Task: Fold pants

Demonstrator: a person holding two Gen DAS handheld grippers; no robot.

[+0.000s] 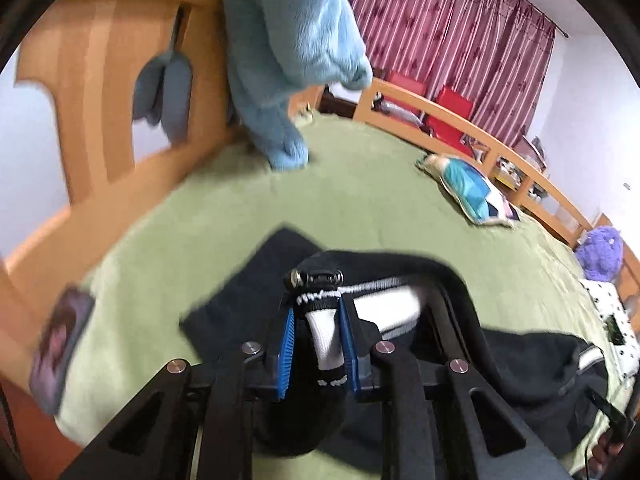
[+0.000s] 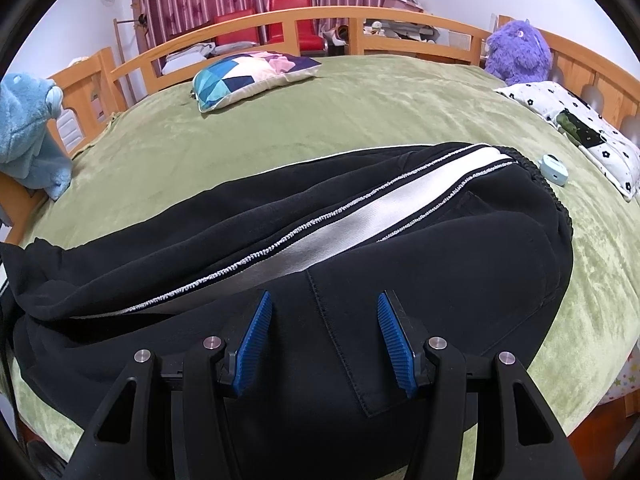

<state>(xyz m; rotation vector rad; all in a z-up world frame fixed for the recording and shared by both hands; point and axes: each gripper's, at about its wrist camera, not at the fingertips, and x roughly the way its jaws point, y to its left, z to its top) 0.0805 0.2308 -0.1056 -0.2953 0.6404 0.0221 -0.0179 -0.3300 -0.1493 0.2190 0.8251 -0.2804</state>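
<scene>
Black pants [image 2: 440,248] with a white side stripe [image 2: 360,216] lie across the green bedspread [image 2: 360,112]. My left gripper [image 1: 318,320] is shut on the leg end of the pants [image 1: 324,332]; the striped fabric is bunched between the blue pads [image 1: 287,352] and lifted off the bed, with the rest of the leg [image 1: 240,300] trailing below. My right gripper [image 2: 324,296] stands open over the upper part of the pants, beside a pocket seam [image 2: 340,344]. Nothing is pinched between its fingers.
A blue plush toy [image 2: 28,132] sits at the left edge of the bed, by the wooden rail [image 2: 280,16]. A patchwork pillow [image 2: 248,76], a purple plush [image 2: 516,56], a white flowered cloth [image 2: 572,120] and a small pale-blue case [image 2: 554,168] lie on the bed.
</scene>
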